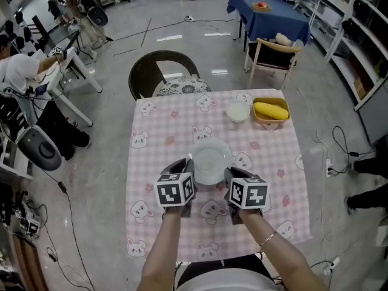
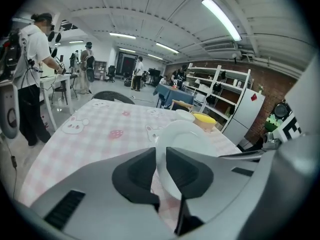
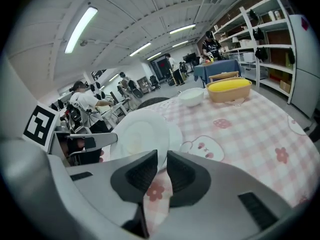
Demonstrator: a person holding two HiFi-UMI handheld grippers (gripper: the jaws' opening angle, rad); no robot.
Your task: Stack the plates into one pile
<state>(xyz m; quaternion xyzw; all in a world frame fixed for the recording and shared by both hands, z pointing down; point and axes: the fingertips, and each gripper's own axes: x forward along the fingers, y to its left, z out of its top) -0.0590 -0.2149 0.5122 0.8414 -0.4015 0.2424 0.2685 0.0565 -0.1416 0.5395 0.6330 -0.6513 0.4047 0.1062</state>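
Between left gripper (image 2: 160, 156) and right gripper (image 3: 162, 161), half-hidden plate (image 1: 211, 158).

Head view: marker cubes on left gripper (image 1: 188, 170) and right gripper (image 1: 230, 174) covered their jaws and the white plate's (image 1: 210, 158) near rim. The yellow item (image 1: 271, 110) in tan container (image 1: 270, 120) was too small to identify.

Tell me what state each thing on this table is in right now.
white plate: gripped at opposite edges.
left hand-held gripper: shut on the plate's rim.
right hand-held gripper: shut on the plate's rim.
small white bowl: upright, looks empty.
yellow tray: upright, holding yellow food.
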